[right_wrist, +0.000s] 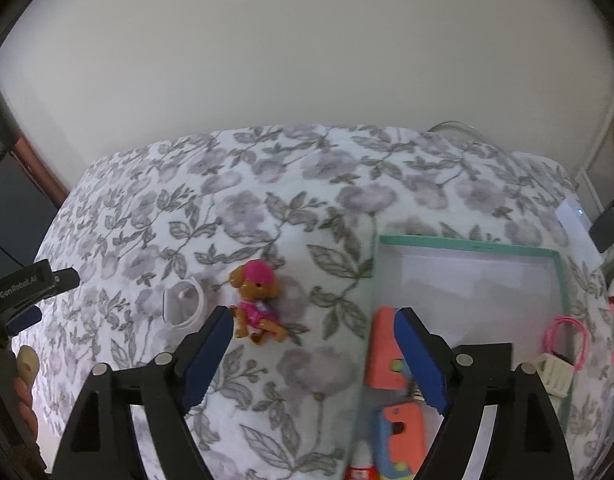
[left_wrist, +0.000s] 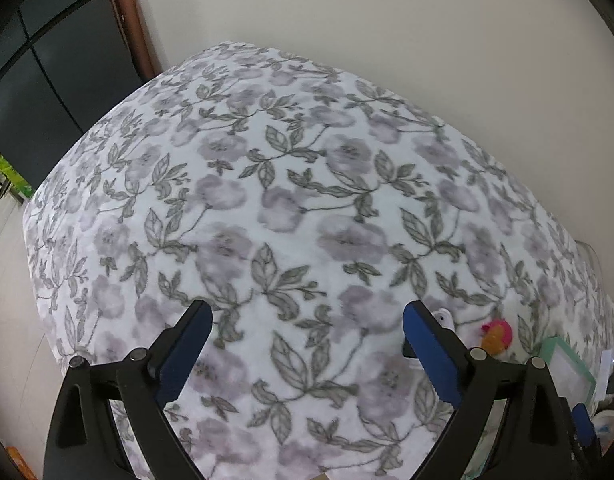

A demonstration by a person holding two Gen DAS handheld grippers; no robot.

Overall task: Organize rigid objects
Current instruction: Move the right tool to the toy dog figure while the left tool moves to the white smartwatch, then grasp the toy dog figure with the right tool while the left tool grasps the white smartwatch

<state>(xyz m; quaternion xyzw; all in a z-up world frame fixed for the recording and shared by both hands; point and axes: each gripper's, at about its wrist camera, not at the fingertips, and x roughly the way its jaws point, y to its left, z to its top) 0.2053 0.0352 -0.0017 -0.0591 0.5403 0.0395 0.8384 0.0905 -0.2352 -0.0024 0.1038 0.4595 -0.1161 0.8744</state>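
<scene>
My right tool (right_wrist: 311,344) stands wide, gripping nothing. The brown plastic toy dog with pink cap (right_wrist: 257,304) lies on the floral-printed table (right_wrist: 267,208), just beside its left finger. The mint-rimmed white box (right_wrist: 467,276) sits centre right. My left tool (left_wrist: 307,336) stands wide over bare cloth.

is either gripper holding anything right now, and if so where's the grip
Nothing is held. The left gripper and right gripper are both open over the floral cloth, with only cloth between their fingers.
</scene>
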